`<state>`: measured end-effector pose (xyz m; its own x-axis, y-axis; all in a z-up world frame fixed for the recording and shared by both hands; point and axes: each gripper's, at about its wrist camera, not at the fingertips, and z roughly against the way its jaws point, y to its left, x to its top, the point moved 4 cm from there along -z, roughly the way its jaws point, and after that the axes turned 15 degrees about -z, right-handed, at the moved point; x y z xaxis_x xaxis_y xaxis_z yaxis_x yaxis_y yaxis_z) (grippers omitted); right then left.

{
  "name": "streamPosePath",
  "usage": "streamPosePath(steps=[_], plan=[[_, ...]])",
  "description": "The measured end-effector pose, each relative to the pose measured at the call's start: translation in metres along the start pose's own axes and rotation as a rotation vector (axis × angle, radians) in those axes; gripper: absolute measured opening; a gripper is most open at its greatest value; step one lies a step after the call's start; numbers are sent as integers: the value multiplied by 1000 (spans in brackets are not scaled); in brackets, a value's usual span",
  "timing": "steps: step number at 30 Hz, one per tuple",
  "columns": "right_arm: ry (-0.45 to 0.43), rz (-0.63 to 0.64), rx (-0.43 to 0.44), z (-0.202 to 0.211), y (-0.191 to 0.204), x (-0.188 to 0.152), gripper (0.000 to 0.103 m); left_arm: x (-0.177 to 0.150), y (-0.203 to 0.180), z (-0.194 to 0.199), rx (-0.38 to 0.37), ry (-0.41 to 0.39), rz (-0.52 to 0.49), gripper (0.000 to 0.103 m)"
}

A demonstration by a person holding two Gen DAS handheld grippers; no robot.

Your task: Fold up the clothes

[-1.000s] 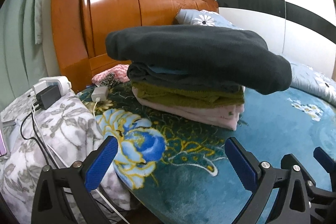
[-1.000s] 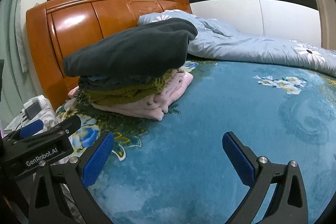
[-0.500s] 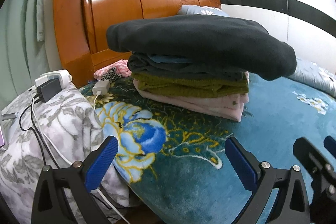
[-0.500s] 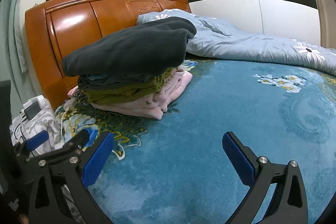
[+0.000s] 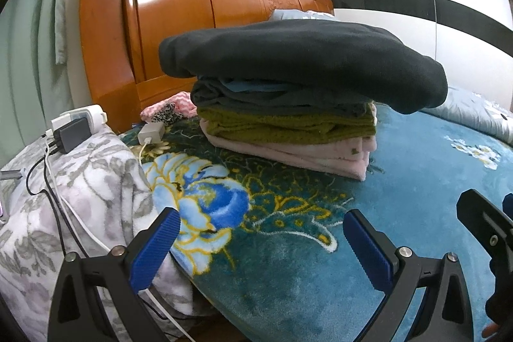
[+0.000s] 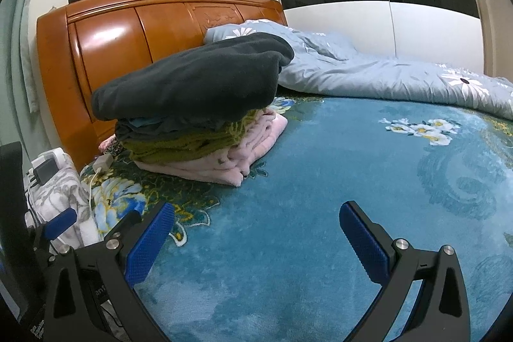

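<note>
A stack of folded clothes (image 5: 288,120) sits on the blue floral blanket (image 5: 320,246) near the headboard. A dark grey fleece garment (image 5: 304,56) lies on top, over a grey piece, an olive knit (image 5: 288,125) and a pink one (image 5: 304,154). The stack also shows in the right wrist view (image 6: 198,117). My left gripper (image 5: 261,241) is open and empty, short of the stack. My right gripper (image 6: 256,234) is open and empty over the blanket (image 6: 320,213), to the right of the stack.
An orange wooden headboard (image 5: 192,21) stands behind the stack. Chargers and cables (image 5: 73,130) lie on a grey floral cloth (image 5: 80,197) at the left bed edge. A light blue quilt (image 6: 384,76) is bunched at the back right. A pink patterned cloth (image 5: 166,111) lies by the headboard.
Both grippers have drawn back a little from the stack and stay open. The stack has not moved.
</note>
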<state>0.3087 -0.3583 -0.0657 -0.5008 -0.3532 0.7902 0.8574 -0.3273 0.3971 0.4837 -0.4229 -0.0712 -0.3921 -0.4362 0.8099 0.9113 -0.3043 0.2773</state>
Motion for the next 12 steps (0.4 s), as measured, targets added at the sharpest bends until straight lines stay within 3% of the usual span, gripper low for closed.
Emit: streamPosePath(steps=[12], plan=[[-42, 12, 9, 11, 0, 1, 103, 3, -11, 11, 14, -50, -44, 103]])
